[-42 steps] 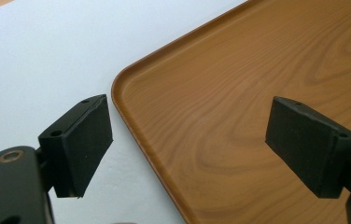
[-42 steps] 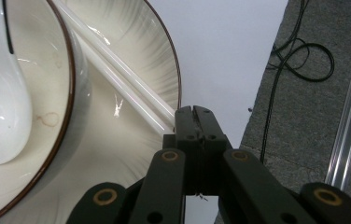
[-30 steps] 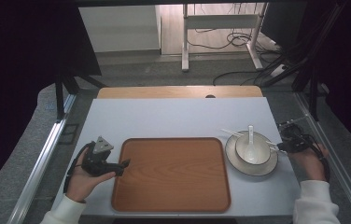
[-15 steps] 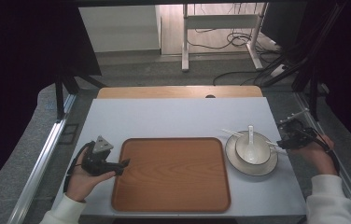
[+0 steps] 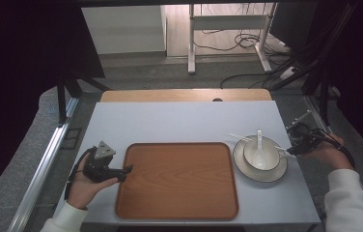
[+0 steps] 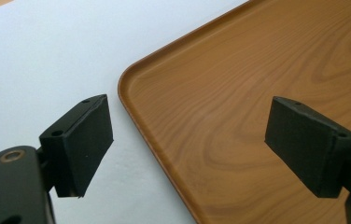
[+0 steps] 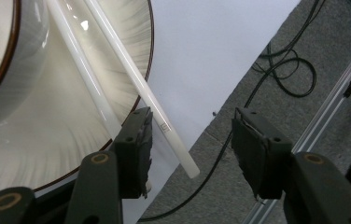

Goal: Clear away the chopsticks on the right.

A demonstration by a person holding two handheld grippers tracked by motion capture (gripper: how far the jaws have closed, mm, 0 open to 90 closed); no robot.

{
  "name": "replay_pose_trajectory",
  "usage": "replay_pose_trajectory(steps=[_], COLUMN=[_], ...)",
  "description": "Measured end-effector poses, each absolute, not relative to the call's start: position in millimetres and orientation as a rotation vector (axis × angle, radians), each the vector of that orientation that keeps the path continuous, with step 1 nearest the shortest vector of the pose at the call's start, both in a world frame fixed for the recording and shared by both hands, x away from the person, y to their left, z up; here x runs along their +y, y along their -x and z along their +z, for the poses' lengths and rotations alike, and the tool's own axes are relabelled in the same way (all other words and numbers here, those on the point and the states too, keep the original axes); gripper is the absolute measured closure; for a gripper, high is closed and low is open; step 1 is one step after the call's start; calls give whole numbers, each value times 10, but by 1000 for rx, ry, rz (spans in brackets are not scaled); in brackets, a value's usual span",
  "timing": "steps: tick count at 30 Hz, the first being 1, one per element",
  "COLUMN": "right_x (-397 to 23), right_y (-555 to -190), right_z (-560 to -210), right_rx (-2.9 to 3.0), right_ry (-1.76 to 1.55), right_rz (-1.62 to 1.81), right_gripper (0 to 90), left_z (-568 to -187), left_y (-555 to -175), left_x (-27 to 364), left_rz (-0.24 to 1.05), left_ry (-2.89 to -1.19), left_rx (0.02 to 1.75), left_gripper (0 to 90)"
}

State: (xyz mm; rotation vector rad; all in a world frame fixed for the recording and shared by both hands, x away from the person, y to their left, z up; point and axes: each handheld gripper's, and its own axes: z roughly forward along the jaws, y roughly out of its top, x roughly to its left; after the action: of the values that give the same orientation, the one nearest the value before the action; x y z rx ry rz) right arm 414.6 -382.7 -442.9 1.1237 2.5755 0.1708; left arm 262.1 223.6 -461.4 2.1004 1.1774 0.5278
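Two claws are at work over a pale surface [image 5: 179, 121], one at each side of it. The right claw [image 5: 291, 147] is at the right edge of the surface, just beside a round plate [image 5: 276, 175] with a dark rim. On this plate stands a small bowl [image 5: 261, 155] with a white spoon [image 5: 259, 140] in it, and a pair of white chopsticks [image 5: 237, 137] lies across the plate, behind the bowl. In the right gripper view the jaws have just been opening and now stand wide apart, with nothing pressed between them. The end of one chopstick [image 7: 138, 88] sticks out past the plate rim [image 7: 151, 42] and ends in the gap, near the left jaw, but the pads do not hold it. The second chopstick [image 7: 80, 65] lies beside the first one, over the plate. The left claw [image 5: 124, 170] rests at the left side of a wooden tray [image 5: 177, 181], which lies in the middle of the surface and carries nothing. In the left gripper view its jaws are wide open: one jaw hangs over the pale surface [image 6: 47, 60], the other over the tray [image 6: 239, 102], and the rounded corner of the tray lies between them, not gripped. The tray and the plate are close together, side by side.
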Motion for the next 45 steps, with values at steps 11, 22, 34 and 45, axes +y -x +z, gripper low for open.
replay_pose_trajectory(steps=[11,22,34,45], right_x=[-3772,-3707,-3678,-3662], right_y=[-4223,-4256,-4193,-4083], right_z=[-4556,-4627,-4609,-4267], right_rx=[2664,2739,2715,2483], right_ry=[-1043,-890,-768,-918], right_rz=[76,59,53,296], right_gripper=[559,761,838,840], left_z=[-4636,-4657,-4657,-4642], left_y=[-2632,-2646,-2647,-2643], left_x=[2223,2238,2234,2242], left_rz=[515,511,511,514], left_ry=[-2109,-2108,-2100,-2098], left_rx=[1177,1185,1188,1187], left_gripper=[148,148,148,149])
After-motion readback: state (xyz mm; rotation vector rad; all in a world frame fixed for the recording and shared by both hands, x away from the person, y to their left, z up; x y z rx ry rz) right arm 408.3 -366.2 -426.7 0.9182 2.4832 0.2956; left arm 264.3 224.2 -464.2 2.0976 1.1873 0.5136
